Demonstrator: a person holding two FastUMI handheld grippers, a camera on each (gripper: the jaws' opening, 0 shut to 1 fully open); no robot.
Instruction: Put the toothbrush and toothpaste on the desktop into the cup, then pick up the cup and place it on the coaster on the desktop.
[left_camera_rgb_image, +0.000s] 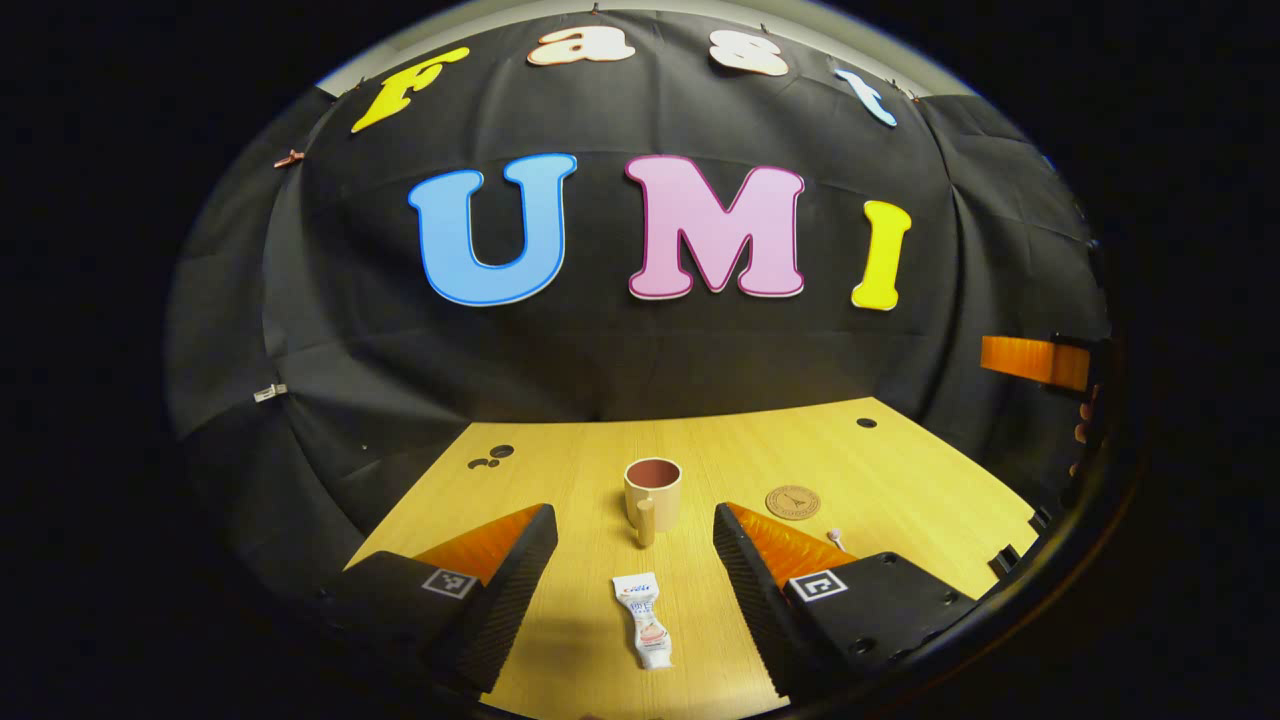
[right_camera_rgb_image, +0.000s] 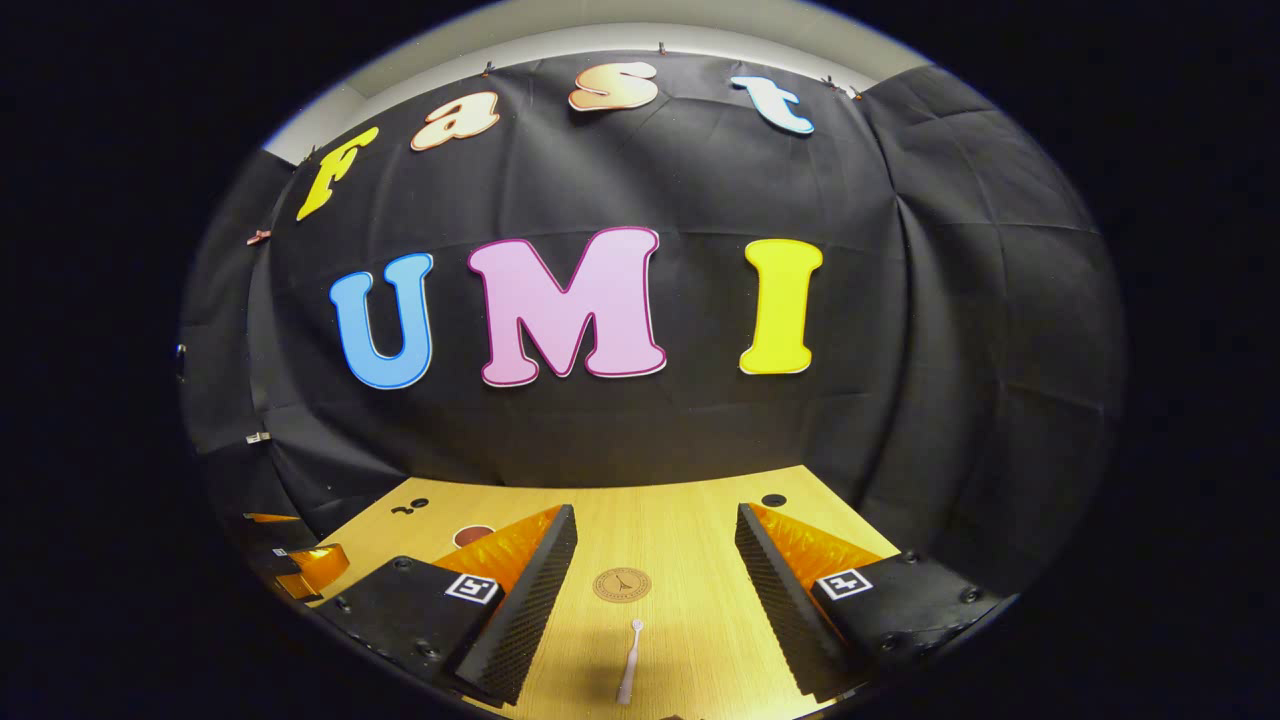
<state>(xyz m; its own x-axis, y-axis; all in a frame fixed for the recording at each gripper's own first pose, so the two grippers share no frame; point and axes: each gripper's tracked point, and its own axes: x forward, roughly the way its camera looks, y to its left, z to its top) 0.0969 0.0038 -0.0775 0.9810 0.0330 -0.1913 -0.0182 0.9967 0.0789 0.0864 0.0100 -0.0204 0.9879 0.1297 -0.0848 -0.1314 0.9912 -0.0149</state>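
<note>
In the left gripper view a cream cup with a dark red inside stands upright mid-table, its handle toward me. A white toothpaste tube lies flat in front of it, between the spread fingers of my left gripper, which is open and holds nothing. A round brown coaster lies right of the cup, with the toothbrush head peeking out beside the finger. In the right gripper view my right gripper is open above the white toothbrush, with the coaster just beyond and the cup rim at left.
The wooden table has small dark holes near its back edge. Black cloth walls close it in behind and on both sides. The other gripper's orange body shows at the far right of the left gripper view with a hand on it.
</note>
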